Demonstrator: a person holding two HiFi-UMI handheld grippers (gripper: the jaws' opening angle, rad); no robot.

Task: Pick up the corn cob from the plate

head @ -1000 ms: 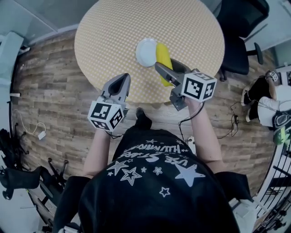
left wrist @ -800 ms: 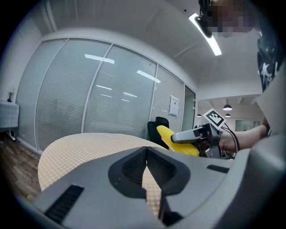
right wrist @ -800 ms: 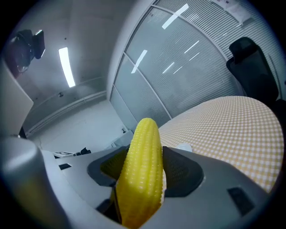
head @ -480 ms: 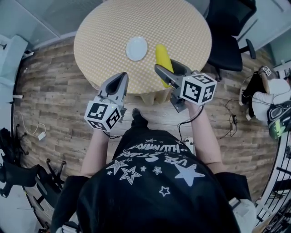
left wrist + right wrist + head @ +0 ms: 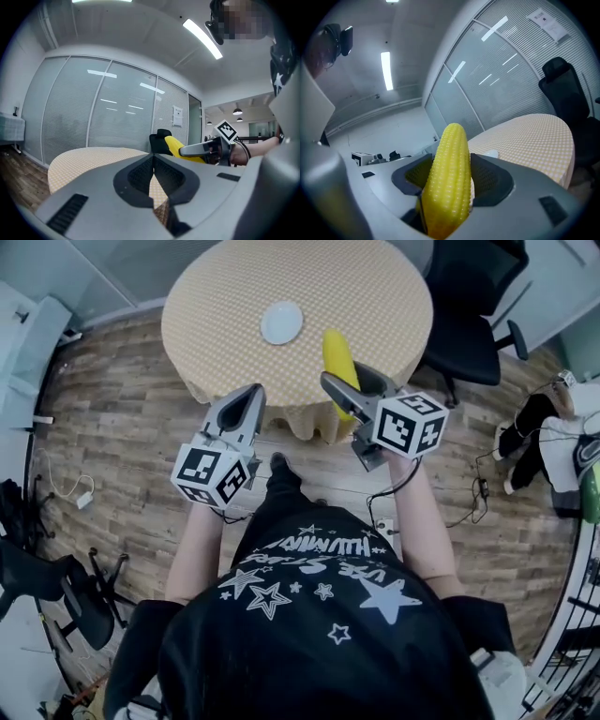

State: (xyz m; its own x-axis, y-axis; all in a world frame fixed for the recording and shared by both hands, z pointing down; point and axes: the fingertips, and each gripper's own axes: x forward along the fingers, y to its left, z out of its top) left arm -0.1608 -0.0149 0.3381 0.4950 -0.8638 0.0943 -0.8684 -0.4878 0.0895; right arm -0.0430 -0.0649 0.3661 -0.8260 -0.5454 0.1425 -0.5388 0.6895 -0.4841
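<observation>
Short of the near edge of the round table with a yellow checked cloth, the left tool has its jaws together on nothing; over that edge the right tool is clamped. The small white round plate lies near the table's middle, and the yellow corn cob stands in the right tool, off the table. It looks light, stiff and bumpy; a mid-length hold suits it. Only the right gripper view shows ribbed pads biting kernels; only the head view shows the whole plate.
</observation>
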